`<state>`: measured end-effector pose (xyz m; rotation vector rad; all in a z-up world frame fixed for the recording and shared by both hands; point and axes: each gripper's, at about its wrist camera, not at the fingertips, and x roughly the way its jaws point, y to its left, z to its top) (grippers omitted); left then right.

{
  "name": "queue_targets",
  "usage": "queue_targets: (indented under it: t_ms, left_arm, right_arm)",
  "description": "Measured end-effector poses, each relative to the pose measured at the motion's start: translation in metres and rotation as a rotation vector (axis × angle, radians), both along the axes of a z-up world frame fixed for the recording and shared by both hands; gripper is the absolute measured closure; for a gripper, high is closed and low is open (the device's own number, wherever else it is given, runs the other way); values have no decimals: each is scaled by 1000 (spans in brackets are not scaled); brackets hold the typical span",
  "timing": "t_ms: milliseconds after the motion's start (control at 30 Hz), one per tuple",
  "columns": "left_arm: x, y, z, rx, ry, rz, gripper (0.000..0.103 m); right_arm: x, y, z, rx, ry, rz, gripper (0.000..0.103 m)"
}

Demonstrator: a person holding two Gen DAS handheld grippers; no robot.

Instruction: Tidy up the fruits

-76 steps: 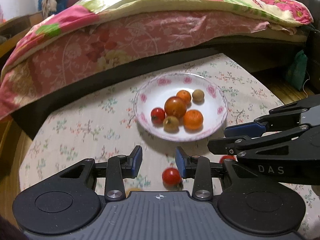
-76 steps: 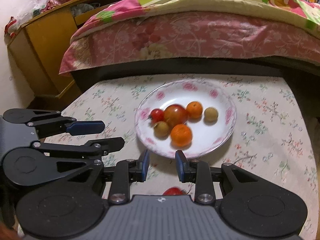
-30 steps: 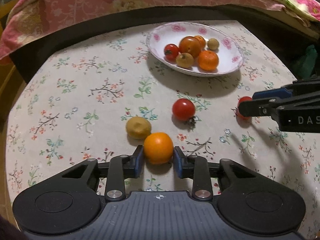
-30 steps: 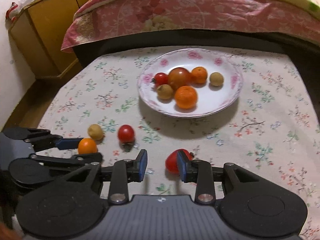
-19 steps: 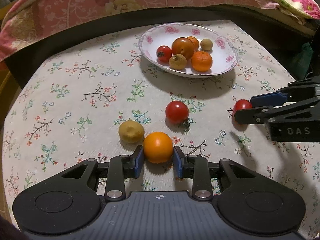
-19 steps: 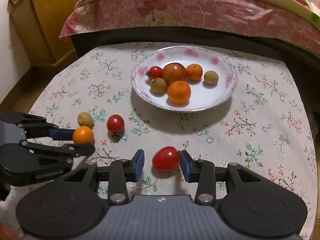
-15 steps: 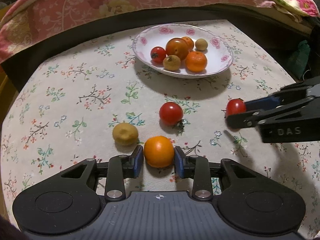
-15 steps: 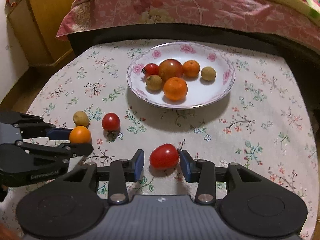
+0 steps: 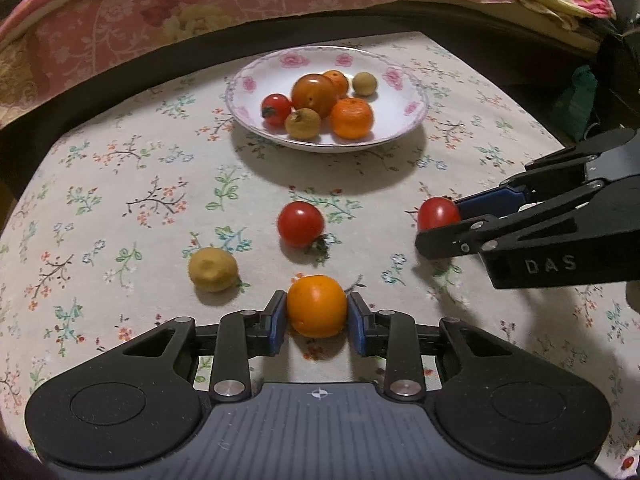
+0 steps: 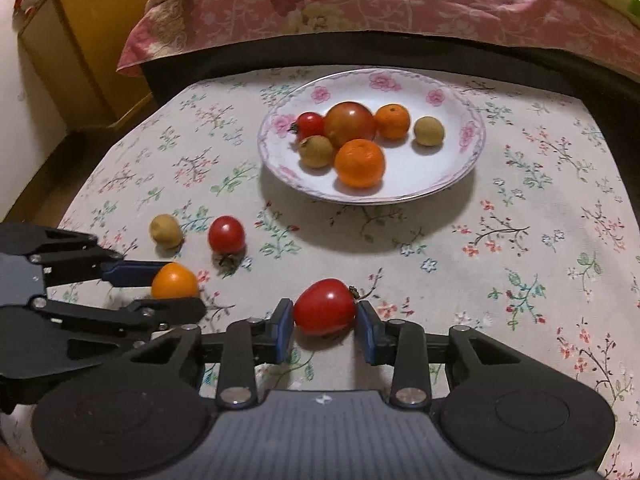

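Observation:
My left gripper point(image 9: 317, 316) is shut on a small orange point(image 9: 317, 306), low over the floral tablecloth. It also shows in the right wrist view point(image 10: 175, 280). My right gripper point(image 10: 325, 322) is shut on a red tomato point(image 10: 325, 306), seen in the left wrist view point(image 9: 438, 214) too. A loose red tomato point(image 9: 301, 224) and a yellow-brown fruit point(image 9: 213, 269) lie on the cloth. A white flowered plate point(image 9: 400, 128) farther back holds several fruits: oranges, tomatoes and brown fruits.
A bed with a pink floral cover point(image 10: 400, 4) runs along the table's far side. A yellow wooden cabinet point(image 10: 84, 36) stands at the left. The table's edges point(image 9: 24, 208) drop off at left and right.
Both grippers have closed further, the left on the orange and the right on the tomato. The views have shifted slightly.

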<state>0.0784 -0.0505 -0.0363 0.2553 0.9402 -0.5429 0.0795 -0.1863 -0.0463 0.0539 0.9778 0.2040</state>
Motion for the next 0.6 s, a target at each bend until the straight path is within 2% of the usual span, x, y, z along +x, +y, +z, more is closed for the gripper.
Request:
queue_targets:
  t_ms: [200,367,467,600]
  left_arm:
    - [-5,-3,1,9,4,-25,63]
    - [-8,-6,0,28,-8,-37,62]
    - [-9,-6,-1,35,-14,-42,59]
    - [-9,-5,-1,44,-18,-40,49]
  right_arm:
    - [-14,7,11,-6,3,57,69]
    - [-24,15,4,-45,33,93,69]
    - [-27,15,2,-54,41,98,69]
    - [-26,14,2,-48,42,90,69]
